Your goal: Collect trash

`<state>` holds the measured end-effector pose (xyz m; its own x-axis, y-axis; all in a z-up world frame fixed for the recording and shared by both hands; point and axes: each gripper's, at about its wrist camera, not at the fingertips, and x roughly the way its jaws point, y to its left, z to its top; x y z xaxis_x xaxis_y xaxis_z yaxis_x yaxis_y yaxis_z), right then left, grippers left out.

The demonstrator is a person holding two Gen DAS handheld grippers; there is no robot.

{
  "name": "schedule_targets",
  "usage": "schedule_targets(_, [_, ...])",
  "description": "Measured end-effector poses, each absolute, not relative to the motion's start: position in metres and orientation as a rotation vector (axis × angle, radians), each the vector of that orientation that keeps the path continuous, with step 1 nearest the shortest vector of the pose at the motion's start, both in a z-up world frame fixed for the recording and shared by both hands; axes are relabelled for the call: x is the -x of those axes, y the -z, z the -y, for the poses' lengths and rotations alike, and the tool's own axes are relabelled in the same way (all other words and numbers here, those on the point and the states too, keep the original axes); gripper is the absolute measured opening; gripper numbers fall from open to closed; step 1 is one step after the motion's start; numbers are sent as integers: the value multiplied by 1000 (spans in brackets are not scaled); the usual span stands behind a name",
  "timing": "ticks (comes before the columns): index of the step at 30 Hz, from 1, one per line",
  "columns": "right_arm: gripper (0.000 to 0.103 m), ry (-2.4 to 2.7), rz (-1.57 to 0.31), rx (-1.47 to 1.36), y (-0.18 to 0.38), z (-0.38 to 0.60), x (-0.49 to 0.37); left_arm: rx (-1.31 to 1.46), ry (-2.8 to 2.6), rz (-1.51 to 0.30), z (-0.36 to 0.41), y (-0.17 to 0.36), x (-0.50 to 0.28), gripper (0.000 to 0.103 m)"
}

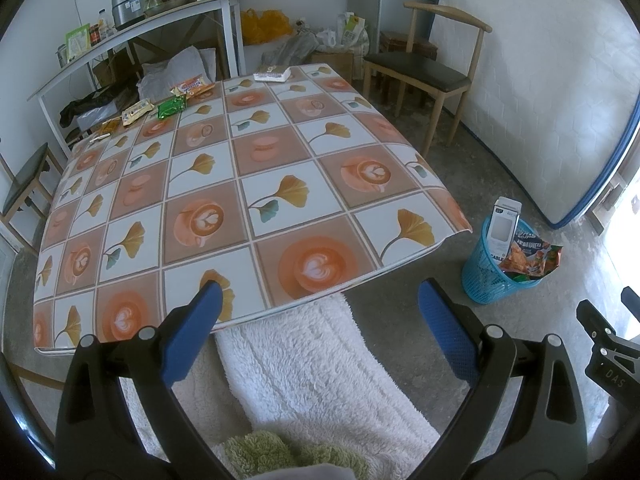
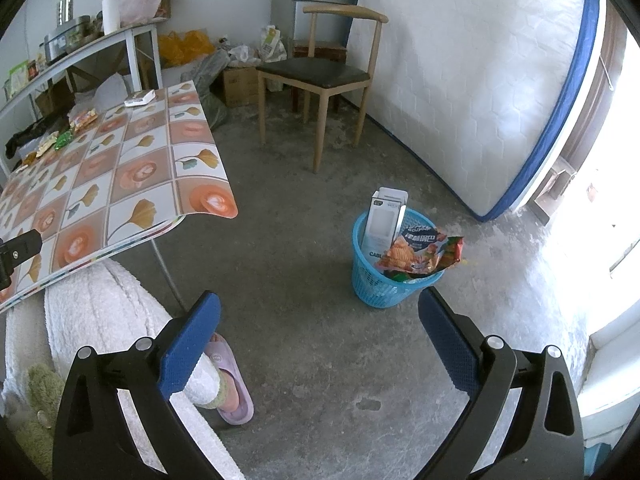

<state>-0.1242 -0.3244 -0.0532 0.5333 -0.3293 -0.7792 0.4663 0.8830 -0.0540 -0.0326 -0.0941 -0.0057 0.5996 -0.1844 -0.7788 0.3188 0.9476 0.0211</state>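
A blue plastic bin (image 2: 384, 284) stands on the concrete floor right of the table; it also shows in the left wrist view (image 1: 486, 280). A white carton (image 2: 385, 220) and an orange snack bag (image 2: 420, 254) stick out of it. Snack wrappers lie along the table's far left edge: an orange one (image 1: 193, 87), a green one (image 1: 172, 107), a yellow one (image 1: 137, 112). A white pack (image 1: 272, 74) lies at the far edge. My left gripper (image 1: 320, 322) is open and empty over the table's near edge. My right gripper (image 2: 320, 328) is open and empty above the floor, short of the bin.
The table (image 1: 280, 168) has a checked flower cloth. A wooden chair (image 2: 320, 76) stands beyond it by a leaning mattress (image 2: 480, 92). A shelf (image 1: 132, 36) with kitchen things lines the back wall. The person's white-clad legs (image 1: 312, 368) and slippered foot (image 2: 232, 392) are below.
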Motion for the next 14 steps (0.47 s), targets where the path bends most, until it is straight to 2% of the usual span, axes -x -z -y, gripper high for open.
schedule_targets(14, [96, 479, -890, -168, 53, 324, 124, -153, 296, -894, 94, 8, 36, 94])
